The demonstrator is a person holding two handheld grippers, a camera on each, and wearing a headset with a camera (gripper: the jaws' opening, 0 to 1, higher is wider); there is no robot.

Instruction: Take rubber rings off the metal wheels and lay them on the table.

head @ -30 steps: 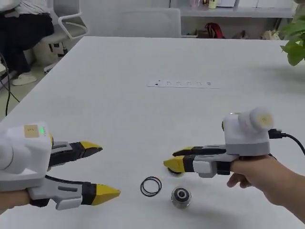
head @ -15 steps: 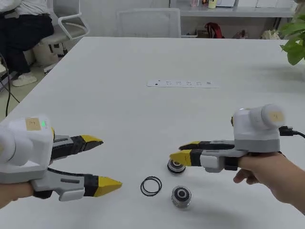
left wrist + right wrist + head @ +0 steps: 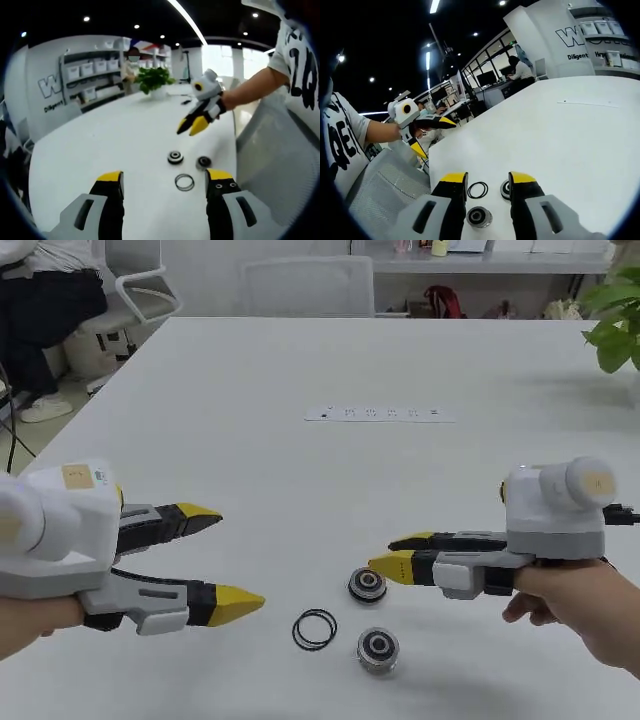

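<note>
Two small metal wheels lie on the white table [image 3: 330, 480]: one wheel [image 3: 367, 584] farther off, the other wheel [image 3: 378, 648] nearer me. Two thin black rubber rings [image 3: 315, 629] lie overlapped on the table just left of them. My right gripper [image 3: 392, 552] hovers to the right of the far wheel, its jaws a little apart and holding nothing. My left gripper [image 3: 225, 558] is wide open, left of the rings. The left gripper view shows the rings [image 3: 184, 181], both wheels [image 3: 175, 157] [image 3: 203, 161] and the right gripper [image 3: 195, 125]. The right gripper view shows the rings [image 3: 478, 190] and a wheel [image 3: 479, 216].
A flat white power strip [image 3: 380, 414] lies mid-table. Chairs [image 3: 305, 285] stand at the far edge, a potted plant [image 3: 615, 325] at the right. A seated person [image 3: 50, 290] is at the far left.
My right gripper has drawn back to the right, off the far wheel, which now lies in plain sight. The left gripper stays open, nearly in place.
</note>
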